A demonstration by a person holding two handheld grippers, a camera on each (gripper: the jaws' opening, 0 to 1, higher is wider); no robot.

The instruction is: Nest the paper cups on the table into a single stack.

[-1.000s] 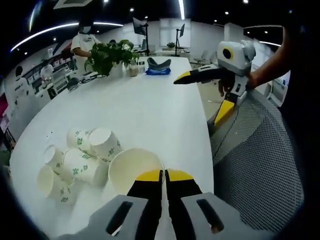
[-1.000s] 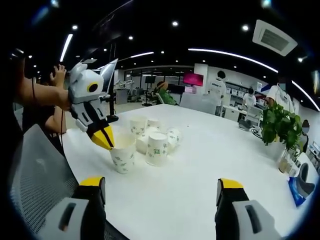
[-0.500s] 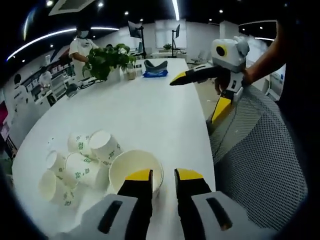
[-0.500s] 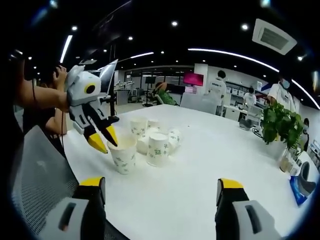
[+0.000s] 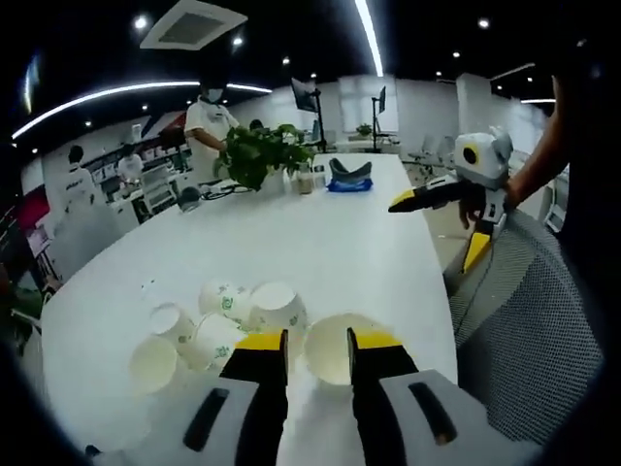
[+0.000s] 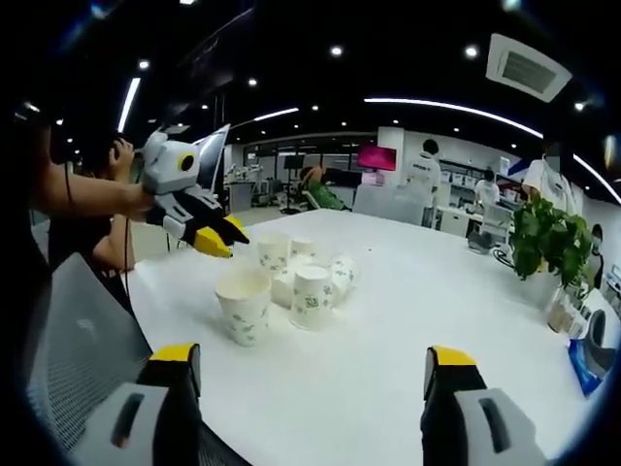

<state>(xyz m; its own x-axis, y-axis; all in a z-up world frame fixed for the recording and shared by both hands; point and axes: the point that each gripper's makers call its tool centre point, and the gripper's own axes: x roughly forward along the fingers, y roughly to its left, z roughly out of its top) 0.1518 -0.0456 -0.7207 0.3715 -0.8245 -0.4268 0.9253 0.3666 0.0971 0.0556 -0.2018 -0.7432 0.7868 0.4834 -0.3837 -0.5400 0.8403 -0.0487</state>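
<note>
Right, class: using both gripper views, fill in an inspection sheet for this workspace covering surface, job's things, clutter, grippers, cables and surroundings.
Surface: white table, bare in the middle.
Job's things: paper cups clustered near the table edge, some upright, some on their sides; one upright open cup stands apart at the front; none seen nested.
Clutter: potted plant and a blue item at the far end.
Grippers: left gripper open, lifted above the cups, holding nothing; right gripper wide open, empty.
Cables: nothing seen.
Surroundings: mesh chair beside the table; people standing in an office behind.
</note>
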